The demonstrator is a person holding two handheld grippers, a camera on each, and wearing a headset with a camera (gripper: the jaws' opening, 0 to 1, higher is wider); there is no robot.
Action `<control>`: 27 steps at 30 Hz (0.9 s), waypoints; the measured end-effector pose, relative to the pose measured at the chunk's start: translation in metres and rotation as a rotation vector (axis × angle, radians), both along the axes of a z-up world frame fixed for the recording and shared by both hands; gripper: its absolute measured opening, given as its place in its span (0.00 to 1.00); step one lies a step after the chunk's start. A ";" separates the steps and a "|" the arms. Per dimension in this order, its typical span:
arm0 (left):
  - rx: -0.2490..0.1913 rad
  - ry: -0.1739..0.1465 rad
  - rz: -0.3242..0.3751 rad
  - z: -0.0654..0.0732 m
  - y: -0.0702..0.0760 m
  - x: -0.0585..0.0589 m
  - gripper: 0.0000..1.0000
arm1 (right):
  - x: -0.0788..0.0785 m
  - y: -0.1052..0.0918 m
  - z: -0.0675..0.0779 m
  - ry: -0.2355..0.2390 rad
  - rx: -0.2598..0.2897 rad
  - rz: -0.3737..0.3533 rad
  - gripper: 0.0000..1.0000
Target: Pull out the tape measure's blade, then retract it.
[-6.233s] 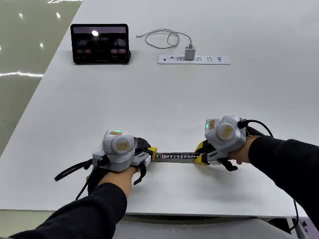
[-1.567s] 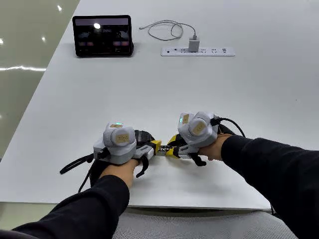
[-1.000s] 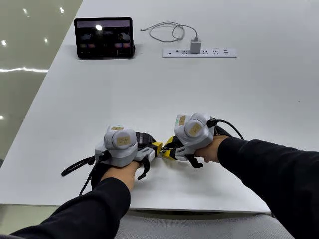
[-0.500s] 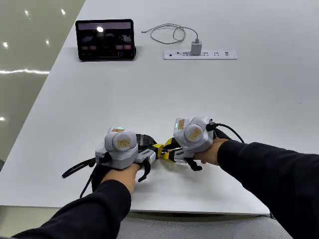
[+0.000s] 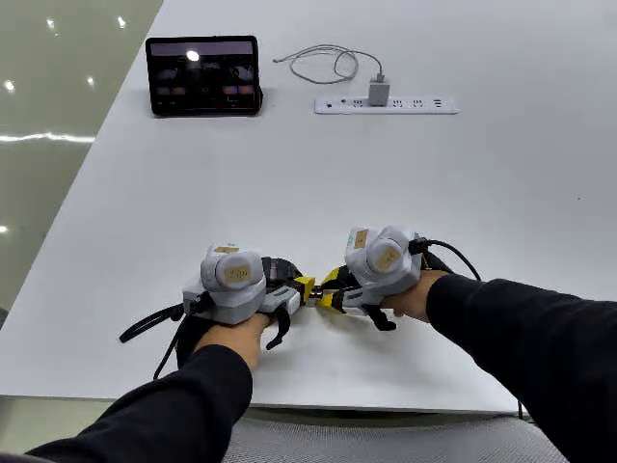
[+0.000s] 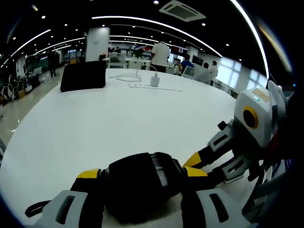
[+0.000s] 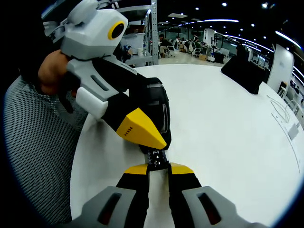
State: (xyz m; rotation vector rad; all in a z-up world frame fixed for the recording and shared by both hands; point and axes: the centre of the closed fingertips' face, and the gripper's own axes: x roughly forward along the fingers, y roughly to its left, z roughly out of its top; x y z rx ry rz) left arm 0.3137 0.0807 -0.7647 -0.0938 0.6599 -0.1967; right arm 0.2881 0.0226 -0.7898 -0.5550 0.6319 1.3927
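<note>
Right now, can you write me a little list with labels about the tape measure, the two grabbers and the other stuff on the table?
Left gripper: fingers shut around the black tape measure case, low over the near part of the table
Right gripper: fingers shut on the blade tip, close beside the case
Blade showing: just a short bit
Far side: tablet standing up, power strip with charger and looped cable
Task stage: blade looks nearly all in
</note>
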 end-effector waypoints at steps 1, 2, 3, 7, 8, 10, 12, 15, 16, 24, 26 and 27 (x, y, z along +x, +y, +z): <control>0.000 0.000 0.000 0.000 0.000 0.000 0.62 | 0.000 0.002 0.000 -0.010 0.000 0.002 0.10; -0.004 -0.001 0.003 0.000 0.000 0.000 0.62 | -0.001 0.003 0.000 -0.012 -0.002 -0.002 0.09; -0.006 0.001 0.003 0.000 0.000 0.000 0.62 | 0.000 0.004 0.000 -0.013 0.001 -0.005 0.09; -0.013 0.002 0.006 0.001 0.001 0.000 0.62 | 0.001 0.010 0.001 -0.021 0.014 -0.007 0.09; -0.013 0.002 0.006 0.001 0.001 0.000 0.62 | 0.001 0.010 0.001 -0.022 0.013 -0.006 0.09; -0.014 0.001 0.005 0.001 0.001 0.000 0.62 | 0.001 0.011 0.000 -0.019 0.014 -0.005 0.09; -0.015 0.001 0.006 0.001 0.001 0.000 0.62 | 0.001 0.012 0.000 -0.014 0.016 -0.008 0.09; -0.016 0.001 0.005 0.001 0.001 0.000 0.62 | 0.001 0.012 0.000 -0.011 0.019 -0.013 0.09; -0.017 0.001 0.005 0.001 0.001 0.000 0.62 | 0.001 0.013 0.000 -0.008 0.020 -0.017 0.09; -0.013 0.000 0.002 0.001 0.000 0.000 0.62 | 0.001 0.012 -0.002 0.003 0.018 -0.028 0.10; -0.013 0.000 0.002 0.001 0.000 0.000 0.62 | 0.001 0.012 -0.003 0.005 0.017 -0.029 0.10; -0.013 0.000 0.002 0.001 0.000 0.000 0.63 | 0.002 0.012 -0.003 0.007 0.018 -0.028 0.10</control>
